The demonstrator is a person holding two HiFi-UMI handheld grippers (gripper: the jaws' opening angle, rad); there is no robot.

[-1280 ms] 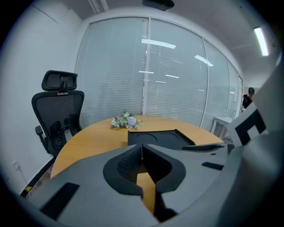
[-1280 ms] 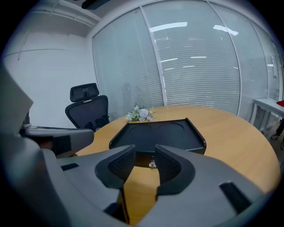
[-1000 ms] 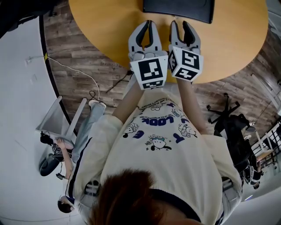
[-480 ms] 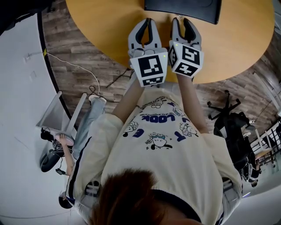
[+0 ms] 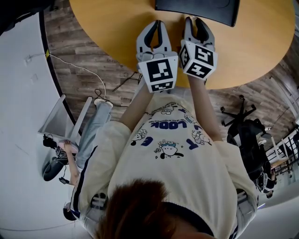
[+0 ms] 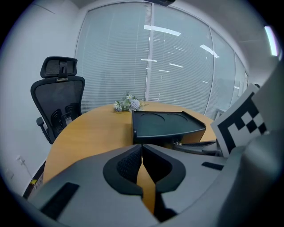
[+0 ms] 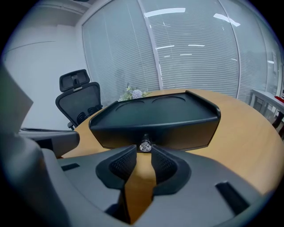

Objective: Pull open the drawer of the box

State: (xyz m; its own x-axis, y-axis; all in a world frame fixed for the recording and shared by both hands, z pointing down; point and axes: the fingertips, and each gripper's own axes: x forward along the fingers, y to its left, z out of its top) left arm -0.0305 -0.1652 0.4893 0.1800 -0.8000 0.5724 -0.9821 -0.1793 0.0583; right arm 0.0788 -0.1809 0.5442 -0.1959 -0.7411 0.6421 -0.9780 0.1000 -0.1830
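Right gripper (image 7: pixel 144 154): 2 jaws were a narrow gap apart, tips either side of the drawer knob (image 7: pixel 145 146), not clamped on it. Left gripper (image 6: pixel 142 147): tips together, empty, just beside the right. Black box (image 7: pixel 155 116) sat on the round table (image 7: pixel 248 128), drawer (image 7: pixel 186 133) shut. Flowers (image 6: pixel 128 103) stood behind the box, an office chair (image 6: pixel 57 97) at the table's far-left edge.

Box (image 5: pixel 196 9): on the table (image 5: pixel 107 32), in from its near edge; knob (image 7: pixel 145 146) on the box's near face
Flowers (image 6: pixel 127 104): on the table behind the box, by the far edge
Chair (image 6: pixel 60 102): beyond the table's far left edge
Right gripper (image 7: pixel 144 153): before the box; knob just at its jaw tips
Left gripper (image 5: pixel 156 23): just left of the right gripper; box ahead to its right
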